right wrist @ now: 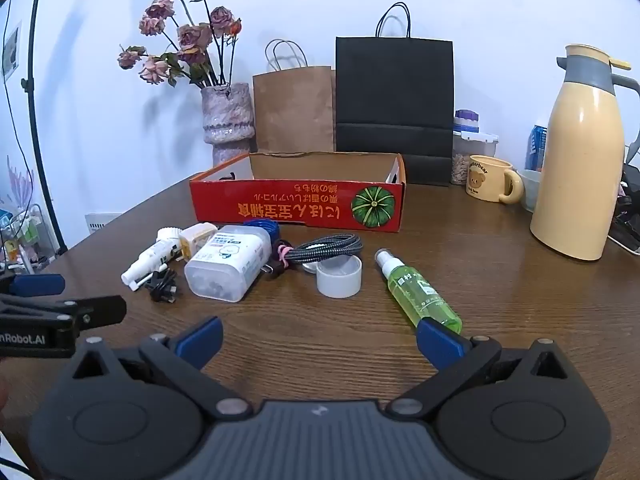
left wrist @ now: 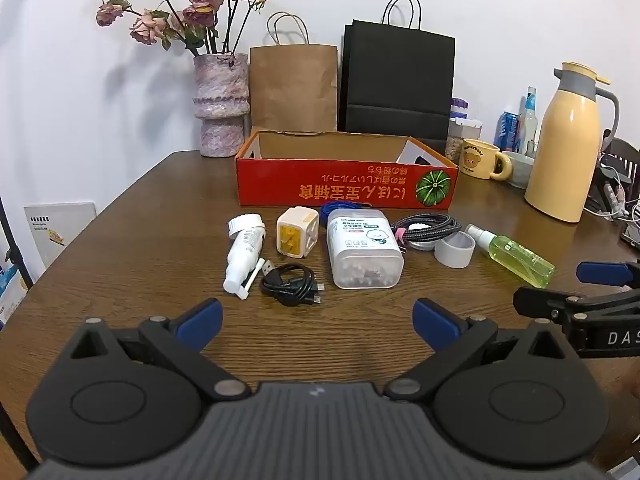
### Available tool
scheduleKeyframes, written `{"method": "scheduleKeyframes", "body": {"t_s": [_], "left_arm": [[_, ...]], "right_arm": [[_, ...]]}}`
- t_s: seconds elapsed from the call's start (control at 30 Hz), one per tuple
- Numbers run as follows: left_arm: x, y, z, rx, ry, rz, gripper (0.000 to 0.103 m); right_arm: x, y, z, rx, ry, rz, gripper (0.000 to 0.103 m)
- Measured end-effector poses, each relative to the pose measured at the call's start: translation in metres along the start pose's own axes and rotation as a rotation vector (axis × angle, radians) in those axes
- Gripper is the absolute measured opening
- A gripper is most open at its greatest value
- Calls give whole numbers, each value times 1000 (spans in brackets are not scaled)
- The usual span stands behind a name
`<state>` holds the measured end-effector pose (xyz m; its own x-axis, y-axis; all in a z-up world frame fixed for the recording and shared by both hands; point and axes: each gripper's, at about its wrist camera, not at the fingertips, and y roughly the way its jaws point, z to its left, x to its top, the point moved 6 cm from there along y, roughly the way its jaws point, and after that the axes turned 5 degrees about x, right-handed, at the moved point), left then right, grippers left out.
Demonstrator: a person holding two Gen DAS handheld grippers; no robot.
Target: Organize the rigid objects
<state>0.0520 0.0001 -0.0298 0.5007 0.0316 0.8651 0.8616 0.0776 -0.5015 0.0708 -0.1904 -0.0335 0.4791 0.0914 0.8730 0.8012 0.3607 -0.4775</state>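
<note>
A red cardboard box [left wrist: 344, 190] [right wrist: 296, 206] stands open at mid table. In front of it lie a white spray bottle [left wrist: 242, 256] [right wrist: 150, 258], a cream plug adapter [left wrist: 296, 232] [right wrist: 196, 240], a coiled black cable [left wrist: 290, 284] [right wrist: 162, 284], a clear swab box [left wrist: 362, 250] [right wrist: 228, 262], a braided cable [left wrist: 430, 228] [right wrist: 324, 248], a grey cap [left wrist: 454, 248] [right wrist: 339, 277] and a green spray bottle [left wrist: 516, 256] [right wrist: 418, 294]. My left gripper [left wrist: 318, 322] is open and empty, short of the black cable. My right gripper [right wrist: 320, 340] is open and empty; its right fingertip sits beside the green bottle's base.
A vase of dried roses [left wrist: 220, 108], a brown bag [left wrist: 294, 88] and a black bag [left wrist: 396, 84] stand behind the box. A yellow thermos [left wrist: 568, 144] [right wrist: 580, 160], a bear mug [left wrist: 480, 158], a bowl and bottles crowd the right side. Each gripper shows at the other view's edge.
</note>
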Motion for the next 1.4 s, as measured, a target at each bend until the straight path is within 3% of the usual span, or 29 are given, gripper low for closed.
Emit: {"method": "scheduleKeyframes", "body": {"t_s": [1.4], "left_arm": [[1, -9, -2, -12, -4, -18, 103]], "right_arm": [[2, -5, 0, -7, -10, -4, 103]]}}
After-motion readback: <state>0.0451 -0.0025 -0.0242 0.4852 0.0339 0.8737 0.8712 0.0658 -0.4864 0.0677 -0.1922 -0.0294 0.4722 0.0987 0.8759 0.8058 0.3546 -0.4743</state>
